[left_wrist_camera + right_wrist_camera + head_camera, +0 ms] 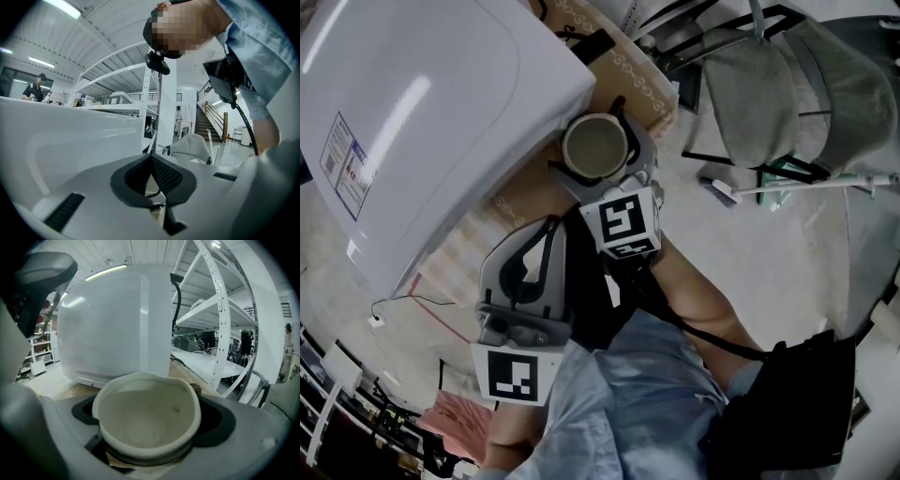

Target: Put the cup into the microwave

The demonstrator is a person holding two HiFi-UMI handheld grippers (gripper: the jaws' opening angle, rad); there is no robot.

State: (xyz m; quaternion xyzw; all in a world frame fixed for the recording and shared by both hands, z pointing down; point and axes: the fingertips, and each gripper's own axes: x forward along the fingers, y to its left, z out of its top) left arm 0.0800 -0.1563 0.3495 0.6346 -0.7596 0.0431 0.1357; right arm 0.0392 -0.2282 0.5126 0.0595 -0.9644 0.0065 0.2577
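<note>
Gripping the pale cup [146, 416] upright between the jaws of the right gripper [602, 161], one pad on each side of its wall, mouth facing up. Holding the left gripper [151, 174] with jaws pressed together on nothing, nearer the body, apart from the cup. Cup outside the white microwave [422, 112], just beside its corner, over brown cardboard [525, 192]; touching it or not, impossible to tell.

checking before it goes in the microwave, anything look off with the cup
The rim of the cream round cup looks squeezed slightly out of round in the right hand-held gripper. Otherwise it is upright and empty, nothing spilled.
</note>
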